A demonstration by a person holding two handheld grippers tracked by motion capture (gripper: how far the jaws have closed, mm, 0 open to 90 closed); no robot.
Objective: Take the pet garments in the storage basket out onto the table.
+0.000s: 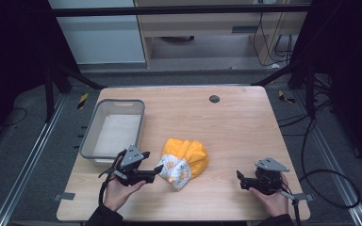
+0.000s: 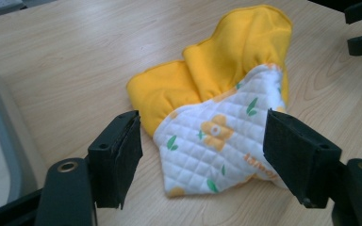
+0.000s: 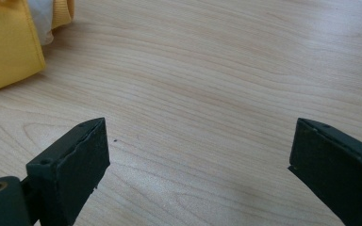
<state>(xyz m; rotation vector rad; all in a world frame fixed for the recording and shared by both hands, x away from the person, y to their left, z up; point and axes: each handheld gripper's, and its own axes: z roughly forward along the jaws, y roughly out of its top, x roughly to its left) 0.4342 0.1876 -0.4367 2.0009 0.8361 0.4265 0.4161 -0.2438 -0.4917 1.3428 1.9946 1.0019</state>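
Where the counter (image 1: 226, 127) met its left edge, a grey bin (image 1: 114, 132) sat open. Just right of it, the left hand-held gripper (image 1: 156, 172) lay low in the person's left hand (image 1: 118, 190), jaws spread around the near corner of a crumpled yellow cloth (image 1: 185, 161). Its own view revealed a white quilted lining (image 2: 217, 141) with orange flowers between the pads, not pinched. Well apart, the right hand-held gripper (image 1: 241, 181) pointed left, jaws spread over bare wood; its view caught the cloth's yellow edge (image 3: 7, 44).
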